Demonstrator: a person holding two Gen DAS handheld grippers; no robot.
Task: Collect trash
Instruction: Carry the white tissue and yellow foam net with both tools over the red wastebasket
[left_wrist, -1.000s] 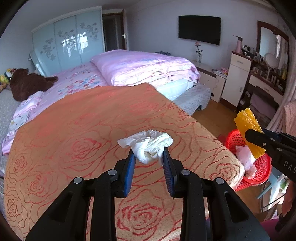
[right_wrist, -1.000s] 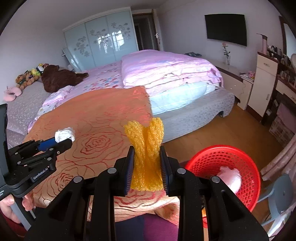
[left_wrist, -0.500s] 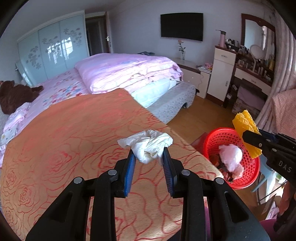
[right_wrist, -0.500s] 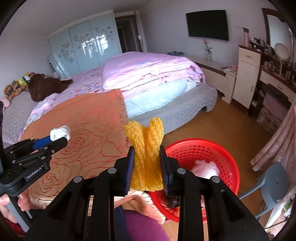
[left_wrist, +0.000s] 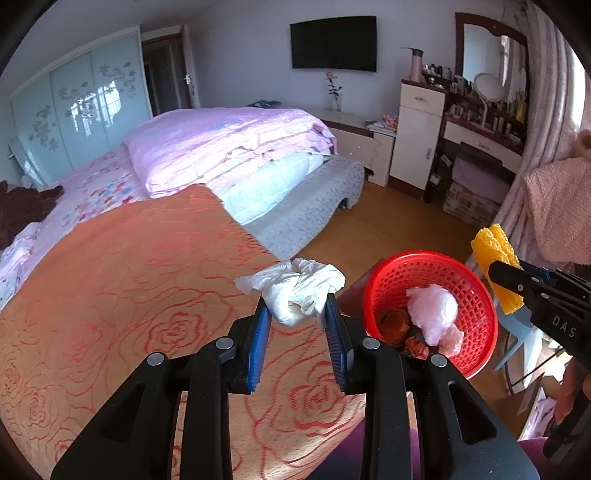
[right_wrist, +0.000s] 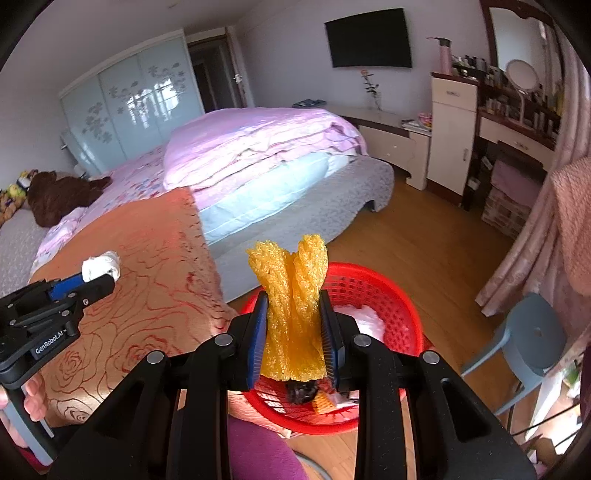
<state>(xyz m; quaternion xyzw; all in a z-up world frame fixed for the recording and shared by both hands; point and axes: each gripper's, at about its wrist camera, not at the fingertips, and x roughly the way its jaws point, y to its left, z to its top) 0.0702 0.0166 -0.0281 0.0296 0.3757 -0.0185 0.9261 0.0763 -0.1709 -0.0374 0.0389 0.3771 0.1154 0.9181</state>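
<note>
My left gripper (left_wrist: 297, 308) is shut on a crumpled white tissue (left_wrist: 295, 290), held over the orange rose-patterned blanket (left_wrist: 129, 295) near its right edge. To its right stands a red mesh basket (left_wrist: 476, 295) with a pink-white plastic wad (left_wrist: 434, 312) and dark scraps inside. My right gripper (right_wrist: 293, 314) is shut on a yellow foam net (right_wrist: 293, 302) directly above the red mesh basket (right_wrist: 399, 295). The left gripper (right_wrist: 98, 277) with its tissue shows at the left of the right wrist view; the right gripper (left_wrist: 496, 266) shows at the right of the left wrist view.
A bed with pink quilts (left_wrist: 229, 147) lies behind. A wooden floor (right_wrist: 424, 236) runs to a white cabinet (left_wrist: 417, 133) and a dressing table (right_wrist: 517, 129). A blue-grey plastic chair (right_wrist: 528, 332) stands right of the basket, beside pink curtains (right_wrist: 554, 229). A purple garment (right_wrist: 258, 454) is below.
Both grippers have swung right, away from the bed. The basket has come closer to the left gripper, and the right gripper with the foam net now hangs over the basket.
</note>
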